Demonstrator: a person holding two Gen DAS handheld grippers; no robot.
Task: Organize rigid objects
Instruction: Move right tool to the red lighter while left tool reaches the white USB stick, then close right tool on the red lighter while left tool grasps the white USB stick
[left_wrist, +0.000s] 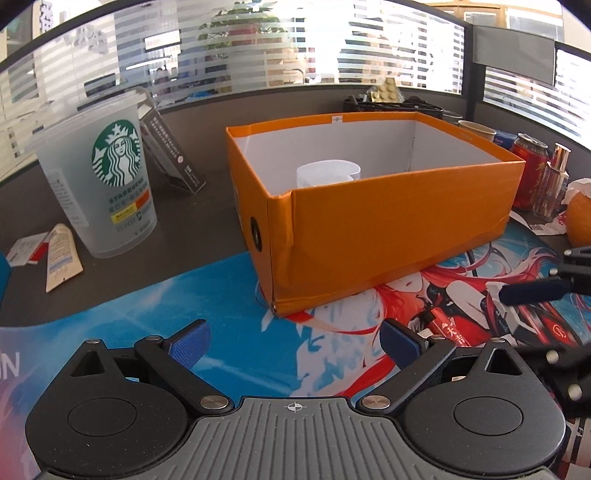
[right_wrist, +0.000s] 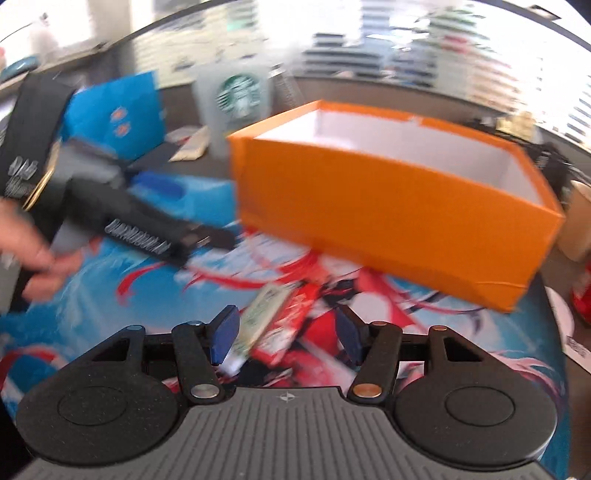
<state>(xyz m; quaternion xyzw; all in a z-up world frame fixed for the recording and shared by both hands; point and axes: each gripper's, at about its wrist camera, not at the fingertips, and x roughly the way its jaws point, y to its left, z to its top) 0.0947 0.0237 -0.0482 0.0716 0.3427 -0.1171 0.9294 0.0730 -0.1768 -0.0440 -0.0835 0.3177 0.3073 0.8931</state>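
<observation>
Between pickups, judging by the scene. Left gripper (left_wrist: 291, 345) spread wide, empty, facing the orange box (left_wrist: 369, 221) on the bench (left_wrist: 207, 236). Right gripper (right_wrist: 284, 338) half-spread, a small packet (right_wrist: 258, 325) lying between unpressed pads. Next: close on the packet, carry into the box.

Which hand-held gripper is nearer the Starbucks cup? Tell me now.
Left. The Starbucks cup stands ahead and to the left of the left hand-held gripper. The right hand-held gripper is farther right, beyond the left one, facing the orange box.
</observation>
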